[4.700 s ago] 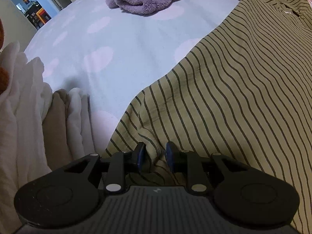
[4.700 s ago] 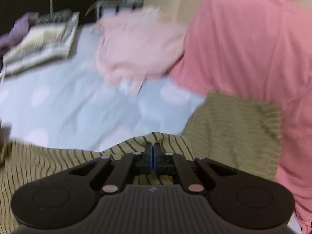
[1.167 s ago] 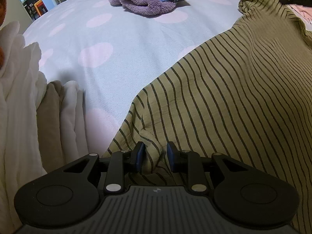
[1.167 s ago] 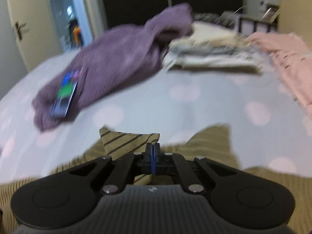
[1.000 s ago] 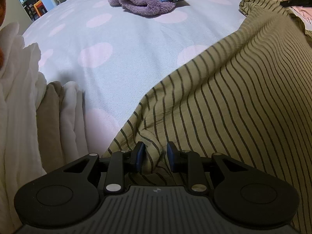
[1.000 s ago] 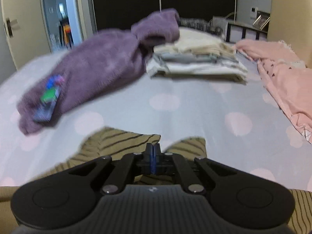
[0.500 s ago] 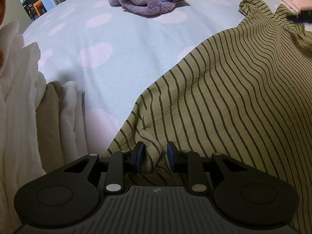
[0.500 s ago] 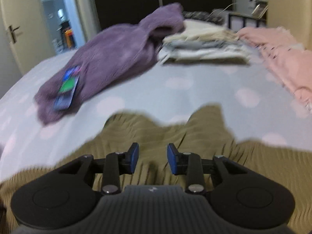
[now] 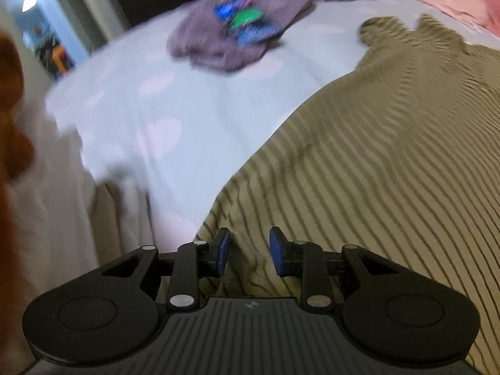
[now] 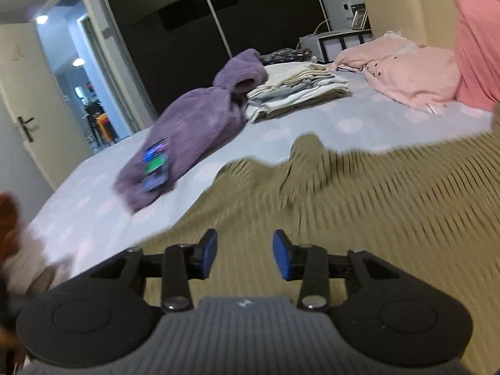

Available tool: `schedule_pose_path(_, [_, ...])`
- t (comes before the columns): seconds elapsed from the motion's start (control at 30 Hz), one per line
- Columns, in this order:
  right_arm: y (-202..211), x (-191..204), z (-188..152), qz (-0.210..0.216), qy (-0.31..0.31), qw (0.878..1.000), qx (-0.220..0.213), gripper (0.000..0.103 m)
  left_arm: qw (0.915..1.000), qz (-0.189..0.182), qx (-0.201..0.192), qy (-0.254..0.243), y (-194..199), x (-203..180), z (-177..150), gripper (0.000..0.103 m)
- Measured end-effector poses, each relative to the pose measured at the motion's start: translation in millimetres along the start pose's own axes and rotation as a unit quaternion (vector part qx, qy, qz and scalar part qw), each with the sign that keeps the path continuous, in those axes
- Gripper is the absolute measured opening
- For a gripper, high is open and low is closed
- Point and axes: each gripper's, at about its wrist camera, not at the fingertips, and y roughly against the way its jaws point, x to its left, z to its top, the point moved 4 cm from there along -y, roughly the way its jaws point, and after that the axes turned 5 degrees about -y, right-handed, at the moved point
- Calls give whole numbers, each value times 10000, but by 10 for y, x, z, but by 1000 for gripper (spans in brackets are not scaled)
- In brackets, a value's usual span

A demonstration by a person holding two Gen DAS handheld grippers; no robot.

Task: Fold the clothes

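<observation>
A bed (image 10: 368, 118) with a pale dotted sheet stretched ahead of the tongs. Far ahead and to the left lay a purple fleece garment (image 10: 200, 125) with a lit phone (image 10: 155, 165) on it. Just right of that sat a stack of folded pale cloths (image 10: 297, 89), and further right a pink blanket (image 10: 409, 75). An open doorway (image 10: 81, 75) stood far left.

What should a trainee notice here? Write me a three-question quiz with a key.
1. True or false: the right gripper is clamped on the striped shirt.
2. What lies on the purple fleece? A book, B phone, C cup.
3. Fill in: the folded pile sits between the purple fleece and the ____ bedding.
Key: 1 false; its jaws have just been opening, with nothing between them. 2 B, the phone. 3 pink.
</observation>
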Motion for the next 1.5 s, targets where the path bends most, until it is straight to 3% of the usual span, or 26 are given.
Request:
schedule_pose_path(0.17, [455, 145, -885, 318, 80, 9991, 283, 47, 9994, 148, -193, -254, 600, -110, -28, 26])
schedule_pose_path(0.23, [465, 226, -1183, 690, -57, 9961, 549, 47, 9994, -190, -273, 41, 857, -70, -62, 26])
schedule_pose_path(0.3, [372, 444, -1398, 787, 554, 9900, 1035, 47, 9989, -237, -374, 145, 1070, 12, -53, 29])
schedule_pose_path(0.4, [396, 649, -1591, 888, 1464, 9785, 1147, 47, 9988, -63, -471, 107, 1201, 63, 59, 40])
schedule_pose_path(0.57, [803, 828, -1664, 987, 1750, 9713, 1275, 47, 9989, -167, -273, 338, 1116, 74, 229, 40])
schedule_pose_path(0.63, [1024, 844, -1573, 716, 1452, 9784, 1285, 49, 9984, -327, -194, 422, 1016, 68, 158, 40])
schedule_pose_path(0.7, [1251, 715, -1455, 20, 722, 9880, 1366, 55, 9959, -710, -159, 530, 885, 54, 73, 40])
schedule_pose_path(0.77, [1516, 484, -1449, -769, -225, 9861, 1459, 57, 9908, -1178, -63, 664, 721, 10, 6, 40])
schedule_pose_path(0.83, [1787, 255, -1509, -1523, -1168, 9691, 1548, 57, 9863, -1518, 9, 644, 564, -77, -49, 40])
schedule_pose_path(0.93, [2006, 179, -1761, -2193, -1964, 9371, 1875, 57, 9821, -1819, 93, 486, 365, -197, -73, 40])
schedule_pose_path(1.03, [1991, 378, -1982, -2174, -2573, 9161, 2172, 58, 9786, -2018, 30, 399, 240, -254, -88, 40])
schedule_pose_path(1.1, [1979, 530, -2156, -2532, -2564, 9075, 2158, 58, 9762, -2141, -102, 337, 214, -279, -106, 40])
schedule_pose_path(1.23, [2045, 712, -2622, -2533, -3417, 8892, 1688, 57, 9658, -2538, -488, 195, 283, -356, -211, 39])
schedule_pose_path(1.27, [2056, 736, -2725, -2492, -3571, 8871, 1531, 51, 9635, -2611, -569, 170, 314, -375, -247, 39])
schedule_pose_path(1.3, [2053, 768, -2794, -2442, -3616, 8905, 1287, 41, 9608, -2696, -626, 129, 351, -396, -275, 40])
schedule_pose_path(1.33, [2066, 796, -2866, -2389, -3631, 8946, 1041, 11, 9595, -2729, -684, 123, 424, -378, -287, 40])
schedule_pose_path(1.37, [2118, 830, -2925, -2367, -3619, 8977, 844, 3, 9582, -2761, -742, 117, 496, -360, -299, 39])
schedule_pose_path(1.47, [2367, 990, -2980, -2395, -3340, 9108, 397, 0, 9540, -2852, -919, 109, 714, -302, -334, 41])
schedule_pose_path(1.5, [2455, 1042, -2960, -2478, -3191, 9141, 334, 0, 9537, -2828, -1004, 178, 784, -259, -340, 46])
